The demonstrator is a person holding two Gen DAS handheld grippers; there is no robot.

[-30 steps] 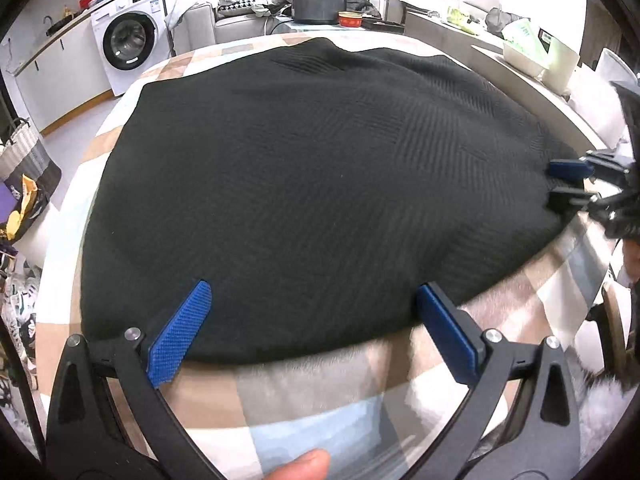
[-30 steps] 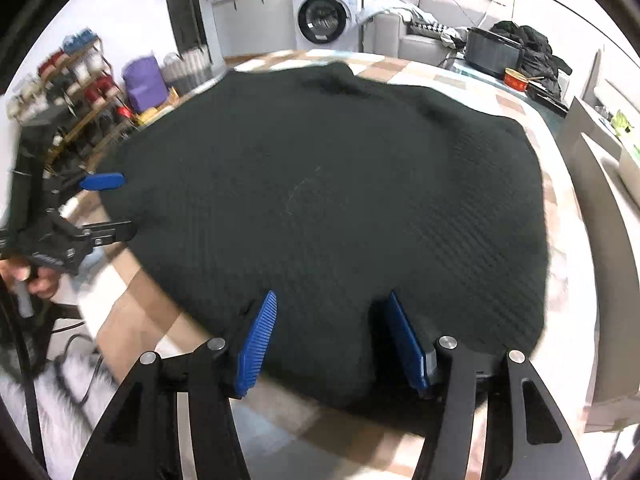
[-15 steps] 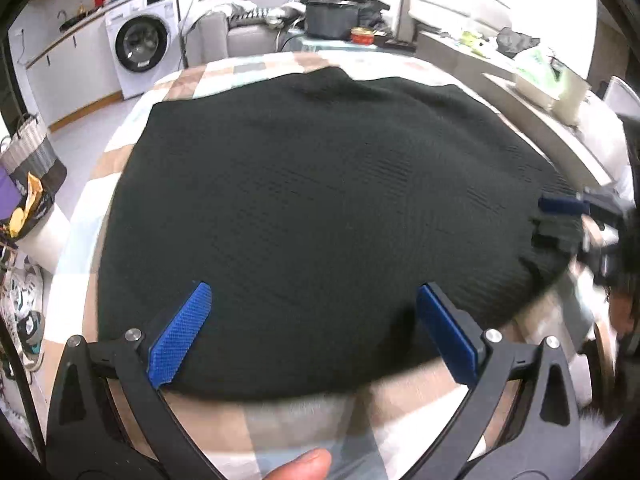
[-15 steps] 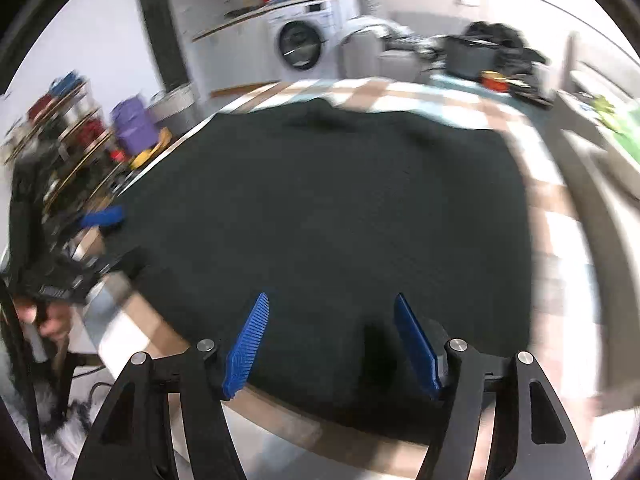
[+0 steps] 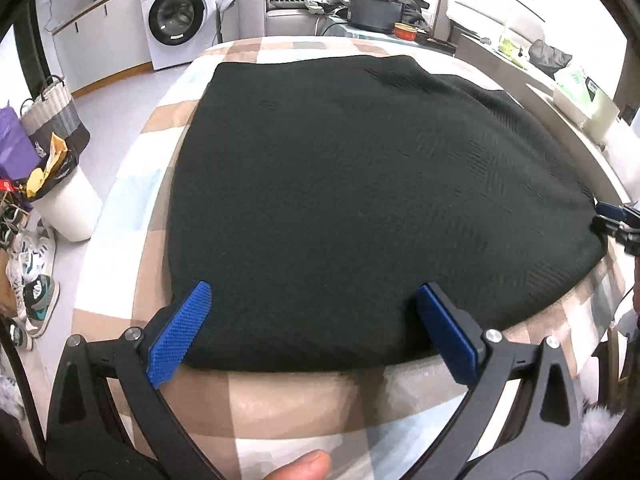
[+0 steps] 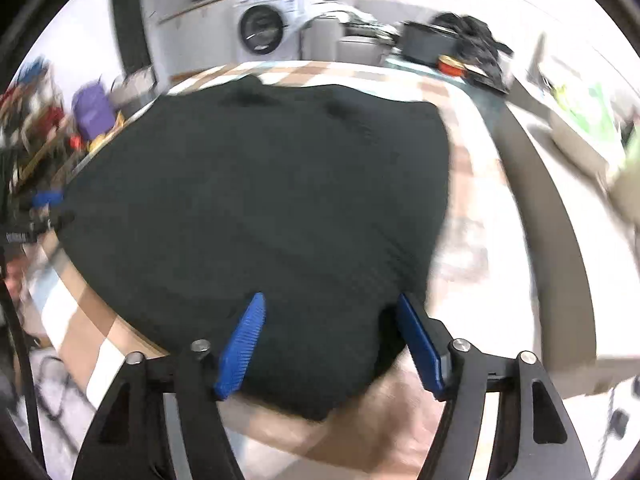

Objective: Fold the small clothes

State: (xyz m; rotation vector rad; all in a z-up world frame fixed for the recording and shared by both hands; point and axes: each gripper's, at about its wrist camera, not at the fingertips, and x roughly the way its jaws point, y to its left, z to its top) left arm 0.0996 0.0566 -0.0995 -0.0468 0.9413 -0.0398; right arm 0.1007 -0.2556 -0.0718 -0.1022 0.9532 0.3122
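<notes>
A knitted garment (image 5: 360, 208) lies spread flat on the checked cloth (image 5: 280, 404) covering the desk. The left tool (image 5: 316, 332) sits at the garment's near edge, the right tool (image 6: 332, 340) over its near corner, with the garment's edge between the pads. Behind the desk stand a washing machine (image 5: 176, 16), a sofa (image 5: 256, 12) and a pot (image 5: 374, 8). On the floor to the left are a basket (image 5: 54, 116), a bin (image 5: 68, 204) and shoes (image 5: 38, 292).

Black knit garment (image 5: 360, 184), beige, white and pale-blue checked tablecloth (image 5: 280, 404), blue claw pads (image 5: 180, 336)
</notes>
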